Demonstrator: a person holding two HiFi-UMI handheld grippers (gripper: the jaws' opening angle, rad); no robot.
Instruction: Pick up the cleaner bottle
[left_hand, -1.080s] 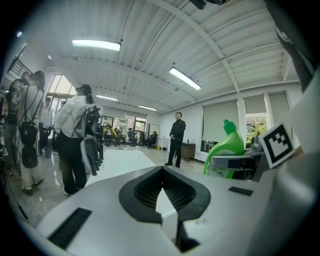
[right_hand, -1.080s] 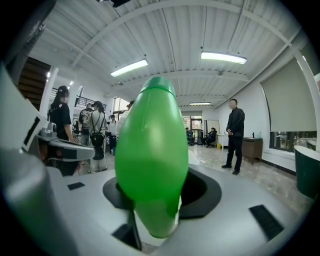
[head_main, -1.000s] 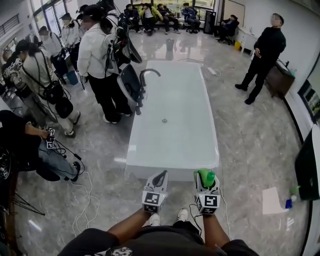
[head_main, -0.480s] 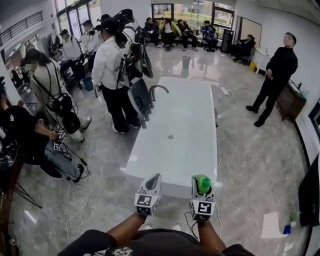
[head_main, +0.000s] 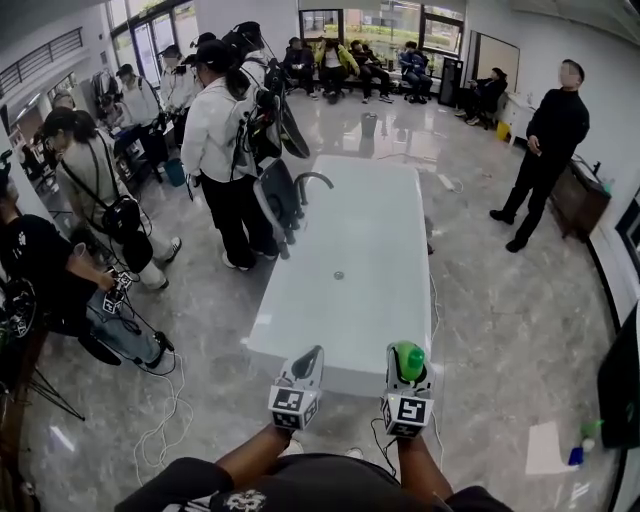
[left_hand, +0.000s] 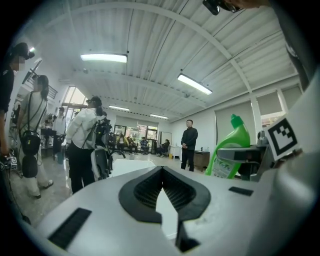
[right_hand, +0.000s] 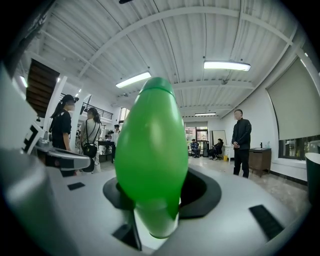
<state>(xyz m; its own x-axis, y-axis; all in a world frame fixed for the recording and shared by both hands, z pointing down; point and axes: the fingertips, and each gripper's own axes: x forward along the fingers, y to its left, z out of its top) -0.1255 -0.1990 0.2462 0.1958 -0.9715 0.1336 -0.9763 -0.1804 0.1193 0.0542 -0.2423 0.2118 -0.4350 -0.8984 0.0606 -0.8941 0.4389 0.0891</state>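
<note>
The right gripper (head_main: 399, 373), at the lower centre of the head view, grips the green cleaner bottle (head_main: 410, 358). Its jaws stand fairly wide around the bottle's body. The bottle is up in the air, in front of the near end of the white bathtub (head_main: 345, 340). Just to the left, the left gripper (head_main: 312, 358) has its jaws closed together, with nothing between them.

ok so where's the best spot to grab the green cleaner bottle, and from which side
Grip the wide body below the bent neck, coming in level from the side, as the right gripper holds the cleaner bottle. The body stands upright and is smoothly oval, so the pads can seat across it. The neck is thin and angled and would probably slip.
</note>
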